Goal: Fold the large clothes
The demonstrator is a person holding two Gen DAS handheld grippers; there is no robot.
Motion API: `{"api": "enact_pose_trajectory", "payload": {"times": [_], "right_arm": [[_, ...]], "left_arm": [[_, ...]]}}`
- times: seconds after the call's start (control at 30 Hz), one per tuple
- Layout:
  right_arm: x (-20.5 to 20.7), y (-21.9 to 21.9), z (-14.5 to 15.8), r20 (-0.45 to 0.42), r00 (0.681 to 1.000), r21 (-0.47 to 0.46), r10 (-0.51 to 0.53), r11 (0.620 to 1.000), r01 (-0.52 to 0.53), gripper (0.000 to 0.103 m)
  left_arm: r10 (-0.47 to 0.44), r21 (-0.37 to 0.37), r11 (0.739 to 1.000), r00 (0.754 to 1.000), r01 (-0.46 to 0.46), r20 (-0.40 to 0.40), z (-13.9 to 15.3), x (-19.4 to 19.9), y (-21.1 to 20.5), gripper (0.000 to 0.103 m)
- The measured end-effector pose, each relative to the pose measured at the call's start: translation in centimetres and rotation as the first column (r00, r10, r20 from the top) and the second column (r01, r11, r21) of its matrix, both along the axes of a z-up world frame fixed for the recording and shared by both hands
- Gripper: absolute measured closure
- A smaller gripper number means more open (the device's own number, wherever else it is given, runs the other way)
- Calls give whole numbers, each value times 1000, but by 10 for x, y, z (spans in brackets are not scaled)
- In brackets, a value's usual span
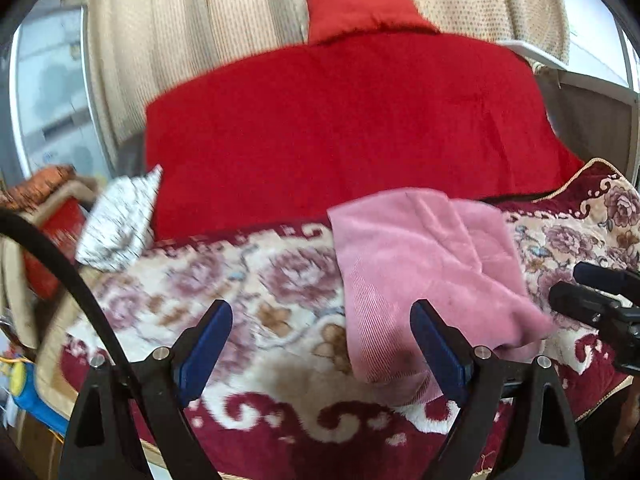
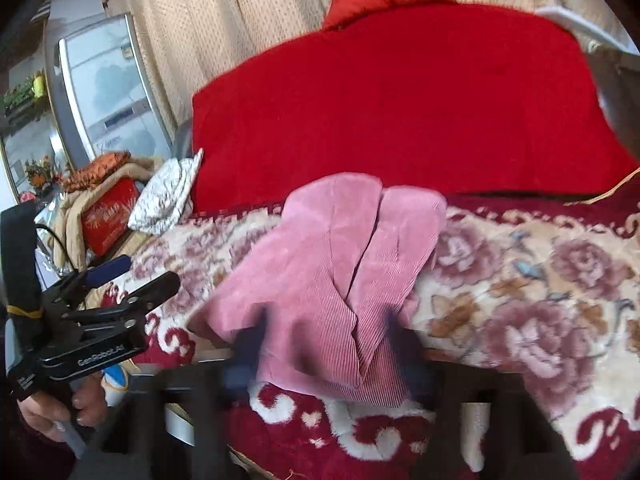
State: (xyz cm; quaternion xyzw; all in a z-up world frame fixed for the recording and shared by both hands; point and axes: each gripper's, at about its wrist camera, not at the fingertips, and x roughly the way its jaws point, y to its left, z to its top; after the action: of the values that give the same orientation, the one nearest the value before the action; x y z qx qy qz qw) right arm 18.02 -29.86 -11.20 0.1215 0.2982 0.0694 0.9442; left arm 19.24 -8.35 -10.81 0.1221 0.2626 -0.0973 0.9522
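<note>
A folded pink corduroy garment (image 1: pixel 424 264) lies on a floral blanket (image 1: pixel 256 280). My left gripper (image 1: pixel 322 340) is open and empty, its blue pads (image 1: pixel 204 344) wide apart, the right pad at the garment's near left edge. My right gripper (image 2: pixel 324 340) is blurred; its dark fingers (image 2: pixel 250 344) stand apart on either side of the garment's near edge (image 2: pixel 328 280). I cannot tell if it touches the cloth. The left gripper also shows in the right wrist view (image 2: pixel 132 276), at the left. The right gripper shows in the left wrist view (image 1: pixel 576 292), at the right.
A red cover (image 1: pixel 344 128) lies on the bed behind the blanket, with a red pillow (image 1: pixel 360 12) against beige curtains (image 1: pixel 192 40). A white patterned cloth (image 1: pixel 120 220) and a red box (image 2: pixel 108 212) sit at the left. A fridge (image 2: pixel 108 88) stands at the far left.
</note>
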Motion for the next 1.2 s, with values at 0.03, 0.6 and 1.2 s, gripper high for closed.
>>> {"api": "enact_pose_trajectory", "payload": {"times": [0.03, 0.6, 1.2], "right_arm": [[-8, 0, 6, 20, 1000, 6, -4, 1000, 4, 25], [-75, 20, 80, 138, 990, -42, -12, 999, 18, 25], [-115, 38, 94, 94, 995, -73, -29, 997, 36, 25]], "left_arm": [[0, 2, 1000, 1000, 0, 18, 8, -7, 1, 12], [27, 12, 999, 990, -29, 138, 70, -76, 20, 12], [157, -25, 988, 975, -155, 155, 94, -125, 43, 5]]}}
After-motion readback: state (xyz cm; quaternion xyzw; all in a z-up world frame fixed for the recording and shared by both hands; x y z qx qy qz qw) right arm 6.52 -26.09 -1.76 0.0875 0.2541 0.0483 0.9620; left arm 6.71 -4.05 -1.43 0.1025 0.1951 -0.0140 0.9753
